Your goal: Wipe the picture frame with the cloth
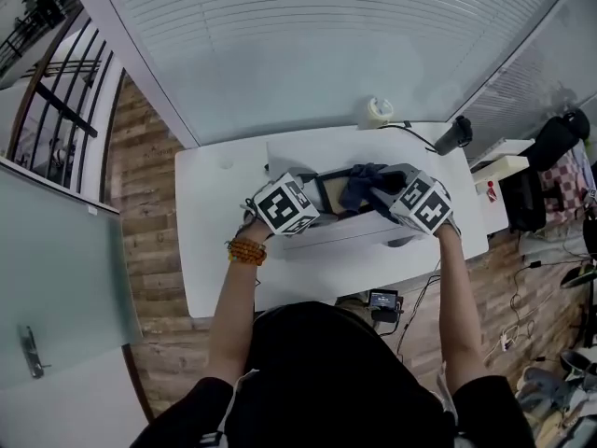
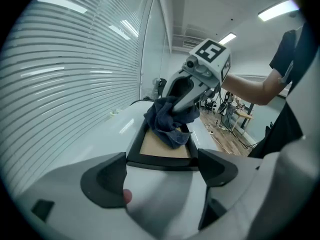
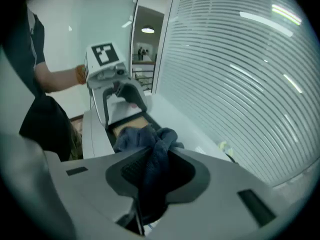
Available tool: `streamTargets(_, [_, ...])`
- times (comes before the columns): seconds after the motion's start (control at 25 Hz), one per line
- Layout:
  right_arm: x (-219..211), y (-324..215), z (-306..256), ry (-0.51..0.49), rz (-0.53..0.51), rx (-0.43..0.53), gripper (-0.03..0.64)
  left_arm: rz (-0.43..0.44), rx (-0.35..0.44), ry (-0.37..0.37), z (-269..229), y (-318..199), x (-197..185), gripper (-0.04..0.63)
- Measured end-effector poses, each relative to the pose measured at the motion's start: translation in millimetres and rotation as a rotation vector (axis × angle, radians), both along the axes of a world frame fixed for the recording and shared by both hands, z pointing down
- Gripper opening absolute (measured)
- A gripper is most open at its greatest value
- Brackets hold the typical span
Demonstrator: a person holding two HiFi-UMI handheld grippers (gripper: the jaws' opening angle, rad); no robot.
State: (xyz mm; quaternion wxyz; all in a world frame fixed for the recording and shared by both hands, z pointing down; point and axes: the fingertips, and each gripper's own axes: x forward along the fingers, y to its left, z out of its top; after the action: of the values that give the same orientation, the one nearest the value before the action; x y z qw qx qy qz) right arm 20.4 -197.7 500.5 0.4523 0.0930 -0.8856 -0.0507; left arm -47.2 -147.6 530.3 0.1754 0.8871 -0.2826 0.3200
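A black picture frame [image 1: 328, 190] with a brown panel [image 2: 161, 147] lies on the white table [image 1: 215, 231] between my two grippers. My left gripper [image 2: 162, 171] is shut on the frame's near edge, which fills the gap between its pads. A dark blue cloth [image 2: 167, 120] rests bunched on the frame's far end. My right gripper [image 3: 152, 176] is shut on that cloth [image 3: 150, 144], which hangs down between its jaws. In the head view the left gripper [image 1: 315, 202] is at the frame's left and the right gripper [image 1: 381, 194] at its right.
A roll of tape [image 1: 379, 111] and a dark cylinder [image 1: 453, 135] with a cable stand at the table's far edge, next to the wall of blinds. A white sheet [image 1: 284, 155] lies under the frame. A small device [image 1: 383, 299] sits at the near edge.
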Motion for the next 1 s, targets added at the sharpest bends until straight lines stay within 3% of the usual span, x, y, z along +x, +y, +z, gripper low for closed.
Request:
streamTargets(0.2, [7.8, 3.6, 24.7, 0.087, 0.141, -0.038, 0.08, -0.001, -0.015, -0.002, 2.1, 3.5, -0.5, 0.453])
streamTargets(0.32, [0.5, 4.0, 26.8, 0.206, 0.072, -0.005, 0.064, -0.002, -0.015, -0.003, 1.3, 1.1, 0.0, 0.454])
streamTargets(0.44, [-7.2, -0.3, 30.4, 0.31, 0.052, -0.055, 0.06, -0.003, -0.019, -0.006, 0.8, -0.2, -0.4, 0.454])
streamTargets(0.68, [-17.1, 6.5, 37.9, 0.527, -0.134, -0.082, 0.058, -0.008, -0.026, -0.007, 1.8, -0.2, 0.9, 0.454])
streamTargets(0.88, [-27.0, 17.6, 42.6, 0.617, -0.279, 0.03, 0.058, -0.004, -0.029, -0.007, 3.4, 0.0, 0.6, 0.454])
streamTargets(1.0, [-39.1, 26.5, 41.4, 0.588, -0.349, 0.062, 0.058, -0.003, -0.029, -0.007, 3.3, -0.4, 0.3, 0.454])
